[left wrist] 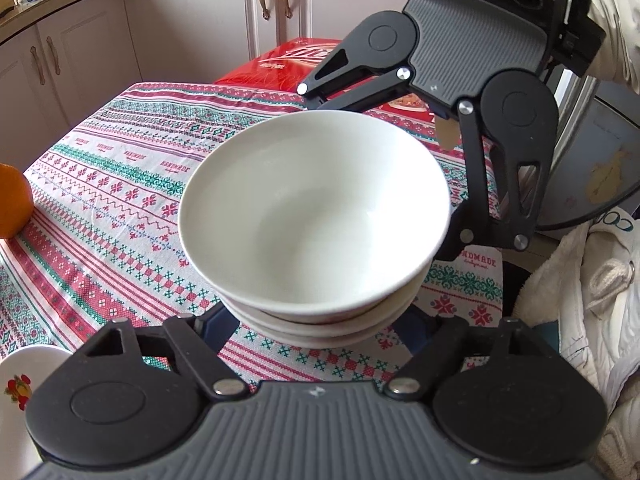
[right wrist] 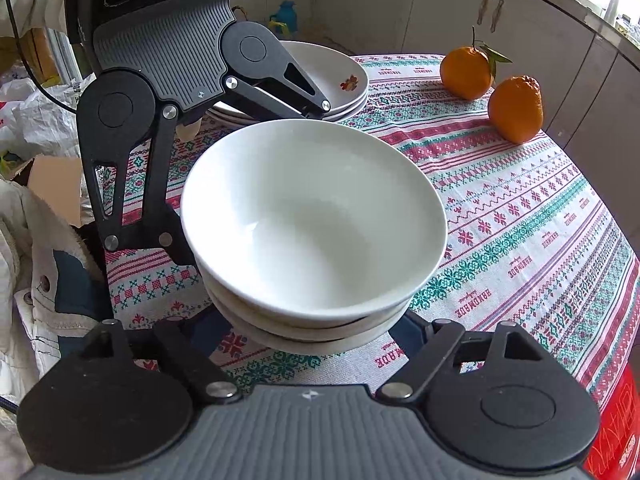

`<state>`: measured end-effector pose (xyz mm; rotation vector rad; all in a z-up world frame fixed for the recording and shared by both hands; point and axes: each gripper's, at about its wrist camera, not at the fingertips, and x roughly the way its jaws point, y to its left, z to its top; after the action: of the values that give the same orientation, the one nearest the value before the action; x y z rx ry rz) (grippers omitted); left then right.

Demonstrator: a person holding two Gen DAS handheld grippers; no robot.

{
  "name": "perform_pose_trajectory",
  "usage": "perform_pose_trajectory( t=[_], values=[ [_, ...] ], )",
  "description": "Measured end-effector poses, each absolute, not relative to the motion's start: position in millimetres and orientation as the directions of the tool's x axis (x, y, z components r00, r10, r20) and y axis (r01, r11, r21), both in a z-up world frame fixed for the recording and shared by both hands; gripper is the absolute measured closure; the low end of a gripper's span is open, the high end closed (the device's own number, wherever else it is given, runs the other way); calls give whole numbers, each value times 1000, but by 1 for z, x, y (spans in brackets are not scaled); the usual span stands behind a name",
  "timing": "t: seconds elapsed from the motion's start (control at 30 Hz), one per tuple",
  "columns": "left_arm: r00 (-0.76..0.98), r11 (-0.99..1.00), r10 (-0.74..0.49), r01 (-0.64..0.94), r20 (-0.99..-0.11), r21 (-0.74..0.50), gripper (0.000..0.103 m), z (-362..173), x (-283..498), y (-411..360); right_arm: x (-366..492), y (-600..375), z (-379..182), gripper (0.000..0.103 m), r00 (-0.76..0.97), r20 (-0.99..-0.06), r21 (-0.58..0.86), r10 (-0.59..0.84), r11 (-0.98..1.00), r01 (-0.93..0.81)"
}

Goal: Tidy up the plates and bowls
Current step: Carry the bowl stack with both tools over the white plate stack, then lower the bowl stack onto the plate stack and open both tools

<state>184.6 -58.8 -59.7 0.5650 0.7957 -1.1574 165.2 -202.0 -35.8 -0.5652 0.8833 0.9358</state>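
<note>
The bowls [left wrist: 312,216] sit nested in a stack near the table edge closest to you, on the cloth [left wrist: 120,184]. In the left wrist view, bare cloth runs from the stack out to the far edge, where a red box [left wrist: 280,60] sits beyond the edge, with cabinets [left wrist: 80,60] behind. In the right wrist view you have open cloth across to two oranges [right wrist: 466,74] near the far edge. The plates [right wrist: 344,80] are stacked just behind your left gripper's linkage, so that side is tight. A padded white jacket [left wrist: 592,300] crowds the near edge.

You hold both tools tilted steeply down, facing each other across the stack. Your left gripper [left wrist: 318,320] has its fingers closed on the lower bowls from one side. Your right gripper [right wrist: 304,320] clamps them from the opposite side. All the fingertips are tucked under the top bowl's rim.

The bowls are plain, glossy white, round and deep. The plates are shallow, with a small red flower print. The cloth is woven in red, green and white bands. The grippers are matt black, with ribbed grey bodies.
</note>
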Motion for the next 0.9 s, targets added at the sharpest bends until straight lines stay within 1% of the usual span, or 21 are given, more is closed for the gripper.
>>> perform_pose_trajectory(
  t=[0.47, 0.63, 0.9],
  values=[
    [290, 374, -591, 925, -752, 63, 21, -23, 172, -20, 163, -168, 0, 15, 332, -818, -104, 471, 446, -889],
    [340, 412, -577, 906, -742, 95, 21, -12, 174, 3, 168, -144, 10, 15, 342, -803, -136, 487, 409, -902],
    [435, 508, -526, 850, -731, 140, 21, -4, 191, 51, 201, -94, 17, 15, 324, -789, -170, 521, 322, -931]
  ],
)
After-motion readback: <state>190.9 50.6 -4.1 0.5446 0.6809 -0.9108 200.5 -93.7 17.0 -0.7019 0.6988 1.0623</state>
